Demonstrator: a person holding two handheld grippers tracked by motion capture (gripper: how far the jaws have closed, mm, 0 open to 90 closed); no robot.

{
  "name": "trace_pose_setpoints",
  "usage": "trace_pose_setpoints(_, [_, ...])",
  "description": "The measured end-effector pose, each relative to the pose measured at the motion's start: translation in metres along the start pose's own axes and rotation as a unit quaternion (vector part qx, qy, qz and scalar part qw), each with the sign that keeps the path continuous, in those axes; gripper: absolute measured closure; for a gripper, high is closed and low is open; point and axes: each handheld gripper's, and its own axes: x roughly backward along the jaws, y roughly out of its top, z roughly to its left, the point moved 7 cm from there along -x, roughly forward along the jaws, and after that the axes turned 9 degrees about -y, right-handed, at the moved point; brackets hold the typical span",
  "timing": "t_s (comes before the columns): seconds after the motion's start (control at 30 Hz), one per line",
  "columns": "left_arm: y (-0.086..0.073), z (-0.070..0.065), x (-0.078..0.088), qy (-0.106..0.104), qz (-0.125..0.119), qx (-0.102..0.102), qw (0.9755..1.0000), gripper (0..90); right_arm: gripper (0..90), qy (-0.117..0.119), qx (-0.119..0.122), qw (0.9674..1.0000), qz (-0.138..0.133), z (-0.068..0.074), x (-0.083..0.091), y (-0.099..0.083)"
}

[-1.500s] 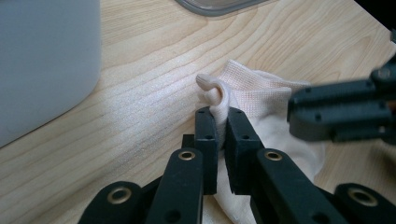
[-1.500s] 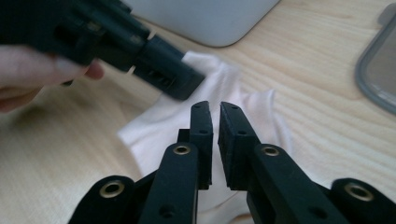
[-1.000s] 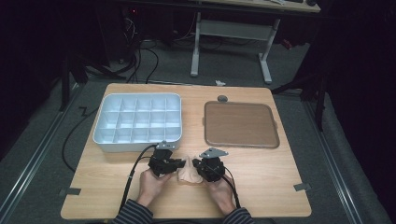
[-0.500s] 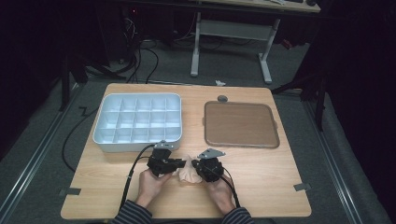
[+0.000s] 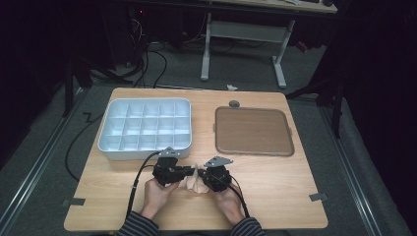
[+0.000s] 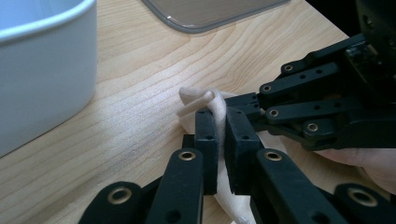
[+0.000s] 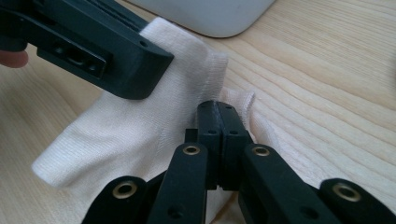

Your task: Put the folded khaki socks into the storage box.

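Just in front of the white compartment tray [image 5: 144, 129], near the table's [image 5: 275, 196] front edge, the left gripper [image 5: 191, 171] and right gripper [image 5: 201, 175] each pinch tightly the cream sock [image 5: 195, 183], with bare wood on both sides.

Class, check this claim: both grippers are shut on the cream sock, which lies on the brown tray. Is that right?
Not quite. Both the left gripper and right gripper are shut on the cream sock, but the high view shows it on the bare wooden table, not the brown tray.

Cream ribbed cloth [image 7: 116, 135], black tools, white tray [image 5: 144, 129], brown lid [image 5: 253, 131]
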Motion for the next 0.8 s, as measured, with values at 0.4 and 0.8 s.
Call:
trace_pose_setpoints(0.4, [-0.001,0.006,0.006,0.020,0.001,0.015,0.9997,85.5,80.3,0.022,-0.011,0.9996,-0.014,0.001,0.007,0.008])
trace_pose_setpoints(0.8, [-0.001,0.004,0.006,0.039,0.004,0.014,0.9992,85.5,72.7,-0.006,-0.019,0.9990,-0.041,-0.017,0.041,0.000])
